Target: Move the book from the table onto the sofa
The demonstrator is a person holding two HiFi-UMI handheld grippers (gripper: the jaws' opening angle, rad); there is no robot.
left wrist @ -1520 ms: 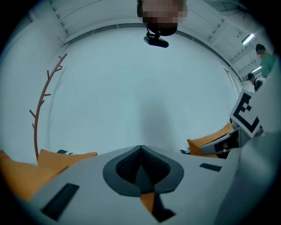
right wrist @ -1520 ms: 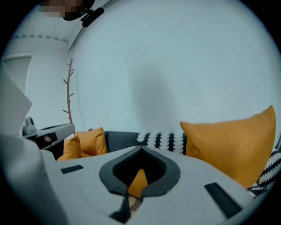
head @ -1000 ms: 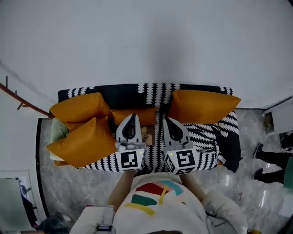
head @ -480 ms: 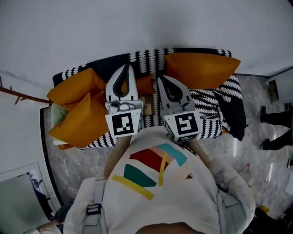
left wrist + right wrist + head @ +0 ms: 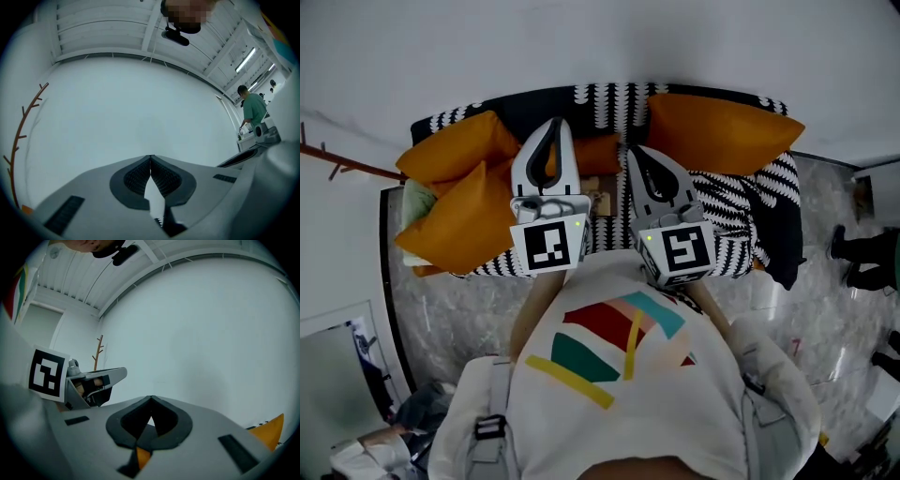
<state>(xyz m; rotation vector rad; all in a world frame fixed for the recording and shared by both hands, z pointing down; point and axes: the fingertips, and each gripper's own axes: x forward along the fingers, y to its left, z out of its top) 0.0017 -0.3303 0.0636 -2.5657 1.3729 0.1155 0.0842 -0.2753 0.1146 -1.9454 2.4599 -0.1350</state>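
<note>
White wall [image 5: 600,37] fills the top of my head view. Grey marble floor [image 5: 441,309] flanks the black-and-white sofa [image 5: 741,202] at twelve o'clock, with orange cushions [image 5: 459,220] at ten and one. Both the left tool [image 5: 555,124] and the right tool [image 5: 632,150] are closed tight and empty. Between them, a small tan thing [image 5: 600,202] on the seat is possibly the book.

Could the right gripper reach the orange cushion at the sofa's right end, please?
Probably yes: the right gripper, shut and empty, hovers close to the cushion, and nothing stands between them.
</note>
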